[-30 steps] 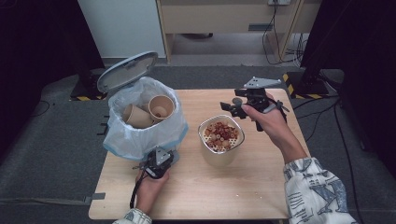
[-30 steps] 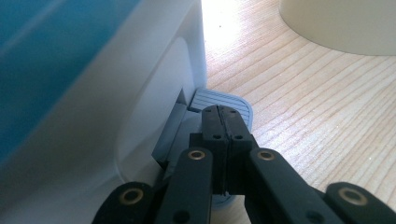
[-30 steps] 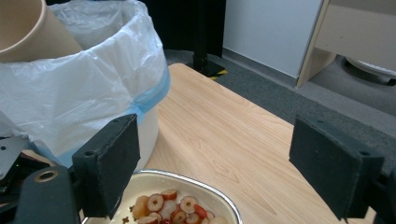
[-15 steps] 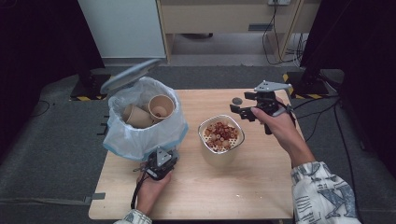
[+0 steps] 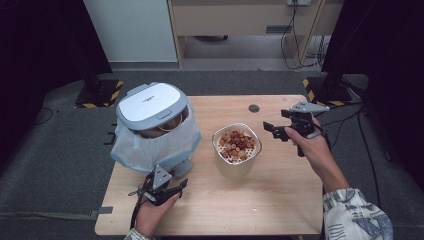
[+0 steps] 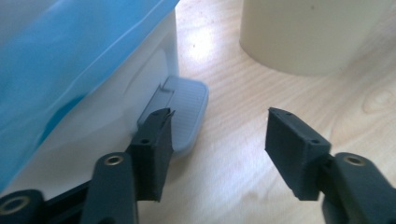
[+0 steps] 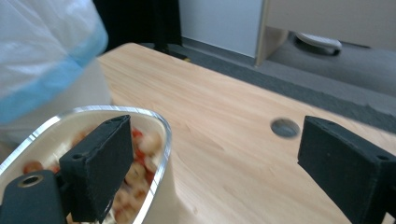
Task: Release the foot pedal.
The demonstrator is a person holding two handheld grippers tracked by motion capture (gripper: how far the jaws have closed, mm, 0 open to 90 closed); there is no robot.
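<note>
Black jaws on both tongs stand apart with nothing between them. The left gripper (image 5: 159,189) sits low near the table's (image 5: 280,200) front edge, just beside the grey pedal (image 6: 184,112) at the foot of the white bin (image 5: 155,127), and in the left gripper view one jaw looks to be right against that pedal, though I can't tell if it actually touches. The right gripper (image 5: 274,131) hovers toward the table's right edge, near the cream bowl (image 5: 236,150) of mixed scraps, pointing at its rim but apart from it. The bowl stands around the middle of the table, just beside the bin. What could go wrong, I reckon: the lid (image 5: 151,102) is down over the bin, so if the bowl gets lifted and tipped before the pedal is pressed, the scraps land on the lid or the table. The bowl is full and the rim looks thin and slick, so a one-sided pinch could let it twist and spill. Pressing the pedal off-centre might also shove the light bin toward the back edge. Count: one bin, one lid, one blue-trimmed liner bag (image 5: 145,150), one pedal, one bowl, two grippers.
</note>
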